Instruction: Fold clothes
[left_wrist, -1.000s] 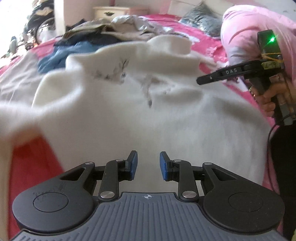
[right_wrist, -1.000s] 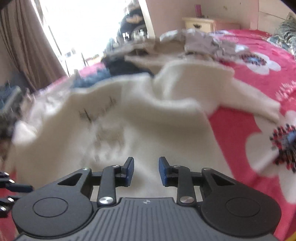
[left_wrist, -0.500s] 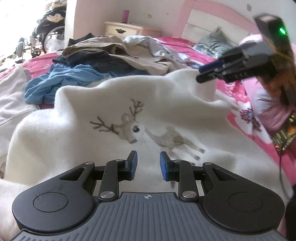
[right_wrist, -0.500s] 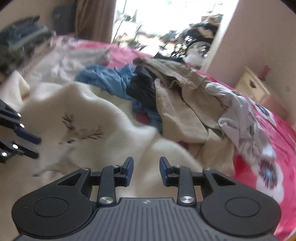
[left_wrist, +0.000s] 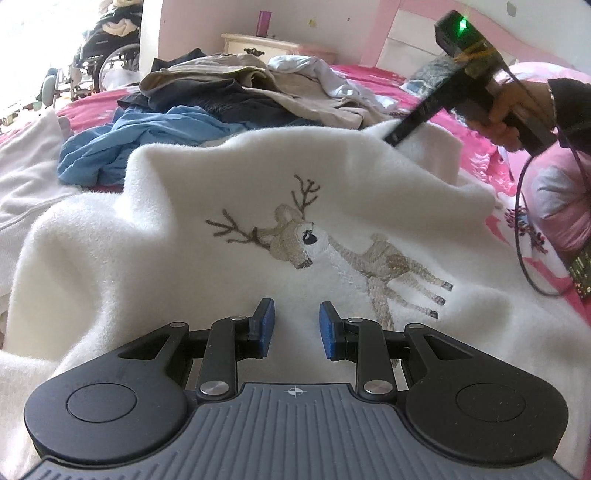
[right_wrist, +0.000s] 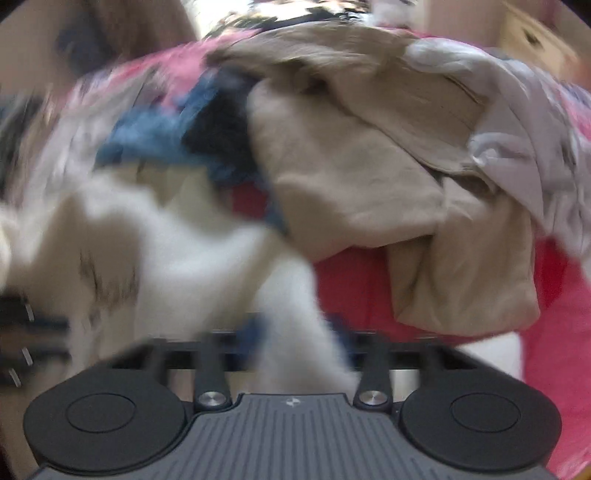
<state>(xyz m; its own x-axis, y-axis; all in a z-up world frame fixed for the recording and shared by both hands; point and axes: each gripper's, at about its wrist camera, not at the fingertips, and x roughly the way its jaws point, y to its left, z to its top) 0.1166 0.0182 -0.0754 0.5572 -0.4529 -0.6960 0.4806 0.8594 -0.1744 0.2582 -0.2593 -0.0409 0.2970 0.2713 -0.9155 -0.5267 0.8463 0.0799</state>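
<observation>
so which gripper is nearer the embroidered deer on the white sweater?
Left. The left gripper hovers open just below the embroidered deer. The right gripper is at the far edge of the white sweater, its jaws closing on fabric there, well beyond the deer.

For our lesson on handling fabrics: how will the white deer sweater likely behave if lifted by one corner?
The sweater looks thick and fleecy and lies in soft humps, so it would probably droop, not hold shape. It covers much of the bed, so likely fairly heavy for cloth. Its fuzzy nap should grip well: the right claw is closing with its far corner between the pads.
</observation>
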